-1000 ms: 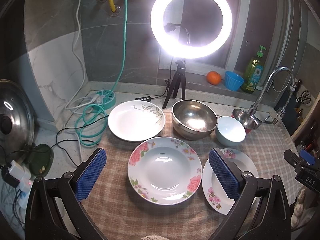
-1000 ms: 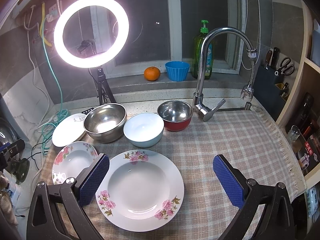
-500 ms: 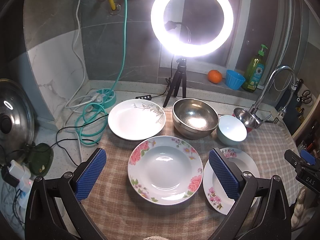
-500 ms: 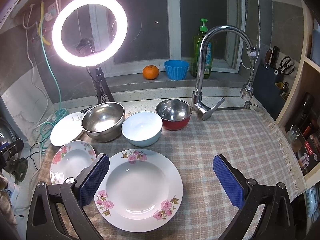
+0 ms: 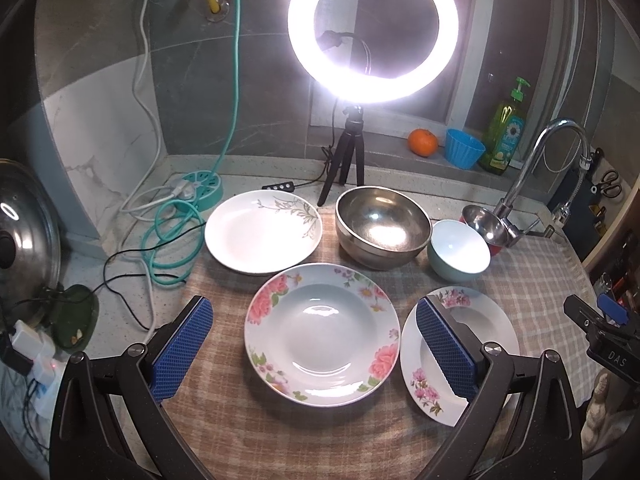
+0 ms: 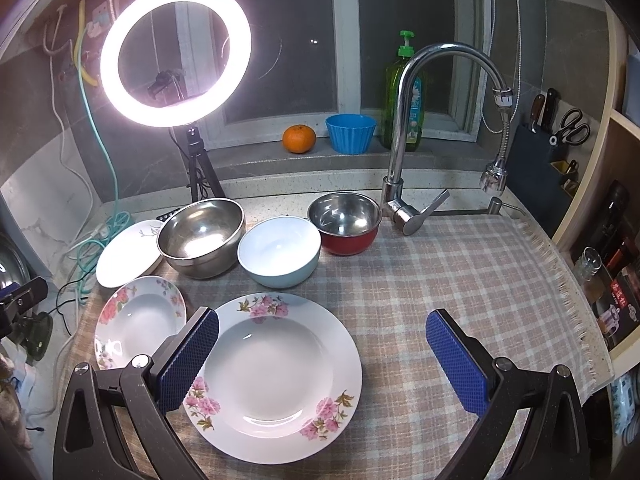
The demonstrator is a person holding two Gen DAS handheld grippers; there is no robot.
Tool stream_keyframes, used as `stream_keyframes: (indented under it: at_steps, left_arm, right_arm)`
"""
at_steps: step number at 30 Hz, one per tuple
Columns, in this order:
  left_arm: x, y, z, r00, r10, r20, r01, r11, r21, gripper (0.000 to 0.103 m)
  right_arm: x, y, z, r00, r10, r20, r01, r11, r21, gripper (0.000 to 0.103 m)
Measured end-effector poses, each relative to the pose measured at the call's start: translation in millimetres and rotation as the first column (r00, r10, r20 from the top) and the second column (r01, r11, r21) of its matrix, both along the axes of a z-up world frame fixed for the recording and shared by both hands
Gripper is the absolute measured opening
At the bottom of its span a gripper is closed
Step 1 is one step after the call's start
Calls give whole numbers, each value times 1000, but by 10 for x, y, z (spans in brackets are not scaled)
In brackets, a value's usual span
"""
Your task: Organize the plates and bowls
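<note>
On the checked cloth [image 6: 460, 280] lie a rose-rimmed plate [image 5: 322, 332], a pink-flowered plate [image 6: 276, 376] and a grey-leaf white plate [image 5: 262, 230]. Behind them stand a large steel bowl [image 5: 382, 226], a pale blue bowl [image 6: 280, 250] and a small red-sided steel bowl [image 6: 344, 222]. My left gripper [image 5: 314, 350] is open and empty, hovering above the rose-rimmed plate. My right gripper [image 6: 322, 360] is open and empty above the pink-flowered plate, which also shows in the left wrist view [image 5: 480, 328].
A ring light on a tripod [image 5: 372, 32] stands behind the dishes. A faucet [image 6: 404, 140] rises at the back right. An orange [image 6: 299, 139], blue cup [image 6: 351, 133] and soap bottle [image 6: 408, 92] sit on the sill. Cables [image 5: 168, 232] and a pot lid [image 5: 24, 236] lie left.
Both grippers have drifted very slightly, shifting the views a little; the dishes stay where they were and both grippers stay open.
</note>
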State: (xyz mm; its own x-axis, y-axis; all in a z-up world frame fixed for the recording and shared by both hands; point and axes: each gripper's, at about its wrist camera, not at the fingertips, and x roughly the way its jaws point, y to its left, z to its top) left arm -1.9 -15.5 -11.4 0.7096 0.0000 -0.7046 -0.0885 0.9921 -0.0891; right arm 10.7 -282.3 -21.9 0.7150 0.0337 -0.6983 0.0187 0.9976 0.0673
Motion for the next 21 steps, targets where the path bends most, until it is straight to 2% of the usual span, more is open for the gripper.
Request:
stream_keyframes:
  at_steps: [12,18,21]
  left_arm:
    - [94,-193,-148,998,-33,-55,33,999,8,95]
    - [175,-300,-298,993,-55,-105,53,998,-21,86]
    - [209,-335,-420,988,-64,-144,55,996,-64,84]
  right_arm:
    - [78,-193,-301,998,26,-64,-24,999,39,102]
    - [161,-286,-486,991,65,-117,-57,996,69,100]
    - [241,-360,-627,979,92,-182,-69,989,128,86]
